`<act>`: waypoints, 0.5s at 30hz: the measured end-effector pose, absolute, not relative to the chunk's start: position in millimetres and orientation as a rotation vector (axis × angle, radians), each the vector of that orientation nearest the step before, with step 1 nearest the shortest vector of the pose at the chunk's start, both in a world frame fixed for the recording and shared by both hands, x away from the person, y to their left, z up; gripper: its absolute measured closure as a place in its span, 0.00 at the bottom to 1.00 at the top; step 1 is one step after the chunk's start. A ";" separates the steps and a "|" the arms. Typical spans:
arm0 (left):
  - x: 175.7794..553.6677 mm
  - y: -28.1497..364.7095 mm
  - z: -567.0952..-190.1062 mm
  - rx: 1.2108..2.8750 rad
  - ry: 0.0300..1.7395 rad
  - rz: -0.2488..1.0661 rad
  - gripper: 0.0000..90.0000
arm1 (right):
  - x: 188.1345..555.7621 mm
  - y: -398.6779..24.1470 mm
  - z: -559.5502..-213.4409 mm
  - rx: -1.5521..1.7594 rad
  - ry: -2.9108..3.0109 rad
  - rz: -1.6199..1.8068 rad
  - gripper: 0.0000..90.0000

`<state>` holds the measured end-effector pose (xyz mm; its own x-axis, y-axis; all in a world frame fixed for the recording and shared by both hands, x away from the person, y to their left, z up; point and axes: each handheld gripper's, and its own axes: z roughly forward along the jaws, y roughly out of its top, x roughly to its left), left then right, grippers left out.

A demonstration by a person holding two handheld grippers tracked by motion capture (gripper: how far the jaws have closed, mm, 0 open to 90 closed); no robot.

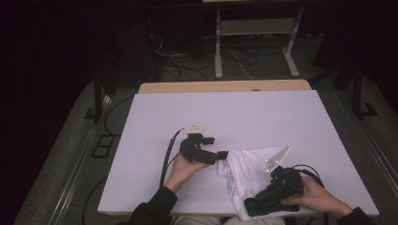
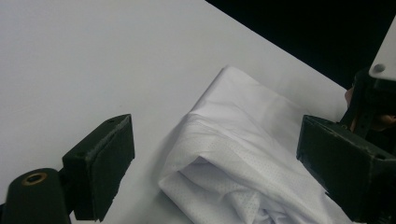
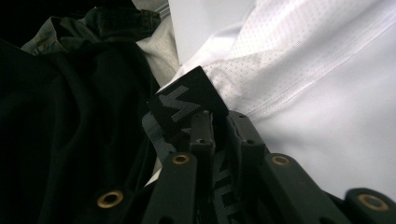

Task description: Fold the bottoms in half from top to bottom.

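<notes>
The crumpled white perforated-mesh garment (image 1: 246,171) is lying at the table's (image 1: 225,112) near edge; the right gripper (image 3: 215,122) is pinching its black patterned band (image 3: 184,103), jaws nearly together; the left gripper (image 2: 215,154) is waiting wide apart around a fold; judging this a gathering step, next that gripper should be closing on the fold.

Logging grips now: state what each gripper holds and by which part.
The right gripper pinches the black patterned band at the white garment's near edge. The left gripper stands open around the garment's folded end, holding nothing.
</notes>
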<state>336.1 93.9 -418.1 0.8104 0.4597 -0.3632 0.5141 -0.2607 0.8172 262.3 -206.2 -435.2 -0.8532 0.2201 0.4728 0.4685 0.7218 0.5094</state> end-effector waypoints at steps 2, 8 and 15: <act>336.2 93.8 -418.2 1.899 0.733 -0.061 0.12 | 261.9 -206.9 -433.0 -0.532 -2.548 -0.914 0.85; 336.1 93.0 -418.5 1.896 0.734 -0.063 0.12 | 265.1 -215.0 -417.2 -0.538 -2.562 -1.000 0.78; 336.6 92.4 -419.6 1.900 0.732 -0.064 0.12 | 268.8 -225.4 -402.6 -0.559 -2.593 -1.089 0.68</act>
